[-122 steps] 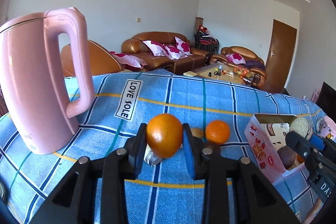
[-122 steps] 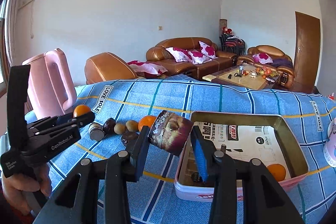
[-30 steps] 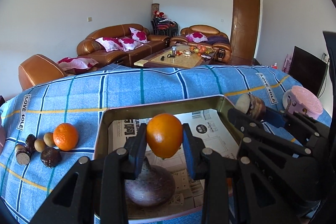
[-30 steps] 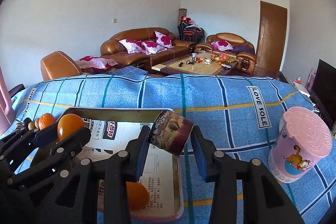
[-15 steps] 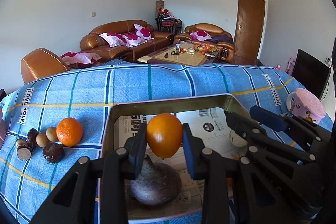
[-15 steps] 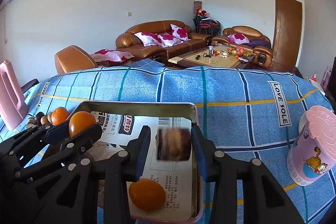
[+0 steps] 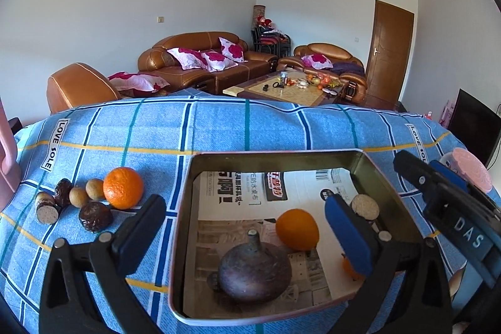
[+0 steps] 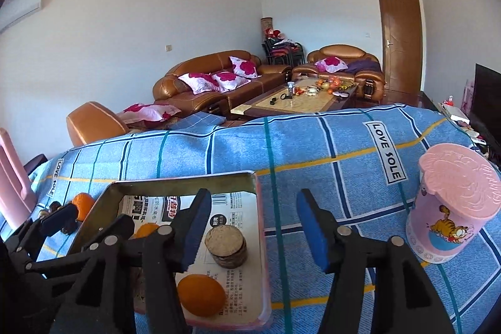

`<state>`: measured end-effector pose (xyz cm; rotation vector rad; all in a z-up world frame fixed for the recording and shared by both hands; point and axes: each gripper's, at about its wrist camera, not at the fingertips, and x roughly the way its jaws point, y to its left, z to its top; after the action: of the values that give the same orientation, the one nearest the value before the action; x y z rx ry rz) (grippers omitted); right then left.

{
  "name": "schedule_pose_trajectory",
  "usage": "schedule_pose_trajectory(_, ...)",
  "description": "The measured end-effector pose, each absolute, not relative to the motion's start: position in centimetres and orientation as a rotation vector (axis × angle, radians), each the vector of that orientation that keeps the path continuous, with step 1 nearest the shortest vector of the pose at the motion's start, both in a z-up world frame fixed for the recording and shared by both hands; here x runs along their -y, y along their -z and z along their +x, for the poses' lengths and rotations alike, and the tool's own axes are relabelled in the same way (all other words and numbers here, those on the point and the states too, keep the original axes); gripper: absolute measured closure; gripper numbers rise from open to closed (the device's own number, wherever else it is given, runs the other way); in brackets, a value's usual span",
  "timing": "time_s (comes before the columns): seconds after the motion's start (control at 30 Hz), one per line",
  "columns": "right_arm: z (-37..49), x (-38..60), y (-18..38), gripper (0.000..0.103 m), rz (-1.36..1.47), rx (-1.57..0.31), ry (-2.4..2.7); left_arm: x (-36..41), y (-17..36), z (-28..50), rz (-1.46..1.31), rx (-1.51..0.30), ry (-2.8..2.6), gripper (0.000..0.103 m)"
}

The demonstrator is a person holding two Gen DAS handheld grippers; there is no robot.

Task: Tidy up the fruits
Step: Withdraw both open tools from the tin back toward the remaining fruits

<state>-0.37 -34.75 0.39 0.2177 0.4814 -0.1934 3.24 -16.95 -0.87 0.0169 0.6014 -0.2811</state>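
Note:
A metal tray (image 7: 278,157) lined with newspaper sits on the blue checked cloth. In it lie an orange (image 7: 296,229), a dark round fruit with a stem (image 7: 254,271), a cut brown piece (image 7: 364,206) and a second orange (image 8: 201,295). My left gripper (image 7: 242,230) is open and empty above the tray. My right gripper (image 8: 255,230) is open and empty over the tray's right rim (image 8: 260,240); the cut piece (image 8: 226,244) lies just left of centre between its fingers. Left of the tray lie another orange (image 7: 123,187) and several small dark and tan fruits (image 7: 78,202).
A pink lidded cup (image 8: 451,205) stands on the cloth right of the tray. A pink kettle (image 8: 11,177) stands at the far left. Beyond the table are brown sofas (image 7: 200,64) and a coffee table (image 7: 288,88).
Both grippers have opened. The left one's orange now lies in the tray; the right one's cut brown piece has dropped and lies in the tray.

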Motion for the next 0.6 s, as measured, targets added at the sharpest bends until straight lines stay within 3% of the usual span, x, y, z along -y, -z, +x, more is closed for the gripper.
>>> schedule_pose_trajectory(0.23,-1.1,34.7,-0.7,0.032,0.201,-0.426,0.234,16.9,0.7,2.2,0.038,-0.56,0.247,0.0)
schedule_pose_trajectory(0.4,-3.1,33.8,-1.8,0.032,0.109,-0.28,0.285,15.6,-0.4,0.3,0.077,-0.383,0.156,0.0)
schedule_pose_trajectory(0.43,-3.7,33.6,-2.0,0.027,0.096,-0.224,0.286,15.5,-0.6,0.2,0.089,-0.359,0.137,0.0)
schedule_pose_trajectory(0.47,-4.1,33.6,-2.2,0.014,0.091,-0.191,0.288,15.3,-0.7,0.0,0.097,-0.346,0.122,0.0)
schedule_pose_trajectory(0.5,-4.5,33.5,-2.3,0.01,0.087,-0.17,0.294,15.2,-0.8,-0.1,0.099,-0.338,0.11,0.0)
schedule_pose_trajectory(0.6,-5.1,33.0,-2.7,0.009,0.059,-0.133,0.315,14.5,-1.1,-0.6,0.08,-0.307,0.09,0.0)
